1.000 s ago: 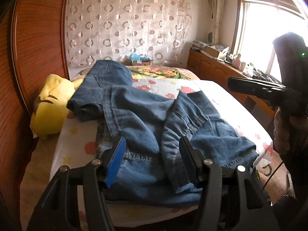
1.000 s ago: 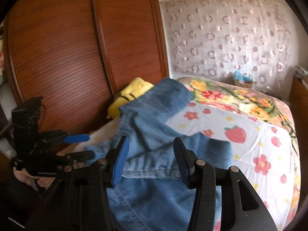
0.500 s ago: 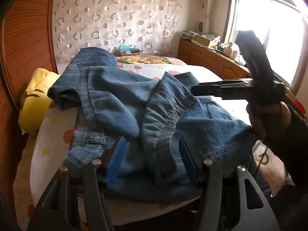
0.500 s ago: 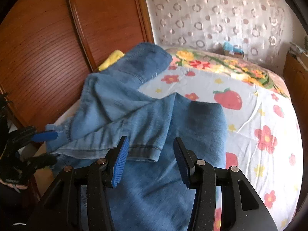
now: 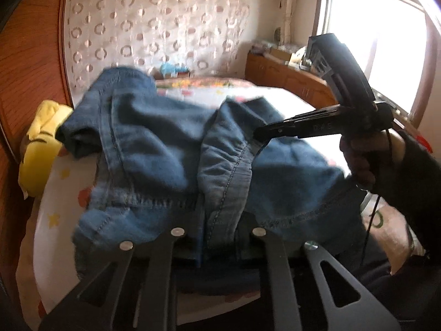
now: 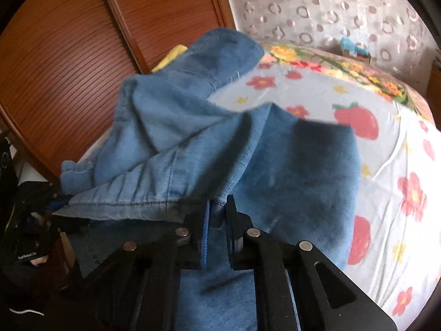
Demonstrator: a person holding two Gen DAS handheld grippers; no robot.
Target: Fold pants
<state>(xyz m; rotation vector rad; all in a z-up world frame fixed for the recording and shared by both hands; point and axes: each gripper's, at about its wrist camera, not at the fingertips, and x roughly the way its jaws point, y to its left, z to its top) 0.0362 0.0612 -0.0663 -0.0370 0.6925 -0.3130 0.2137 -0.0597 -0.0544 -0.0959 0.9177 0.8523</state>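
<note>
Crumpled blue jeans (image 5: pixel 154 143) lie on the bed, also in the right wrist view (image 6: pixel 297 165). My left gripper (image 5: pixel 217 220) is shut on the near end of a hemmed denim strip (image 5: pixel 226 171); its fingertips are buried in cloth. My right gripper (image 6: pixel 217 209) is shut on the same hem strip (image 6: pixel 132 195) at its other end. In the left wrist view the right gripper (image 5: pixel 261 133) pinches the far end of that fold. In the right wrist view the left gripper (image 6: pixel 59 202) shows at the left edge.
The bed sheet (image 6: pixel 386 143) has a fruit and flower print. A yellow plush toy (image 5: pixel 41 143) lies at the bed's left by the wooden headboard (image 6: pixel 69 55). A wooden cabinet (image 5: pixel 289 80) stands under the window at the right.
Both grippers have moved in onto the jeans and closed on the two ends of the hemmed strip. They were open and clear of the cloth before.
</note>
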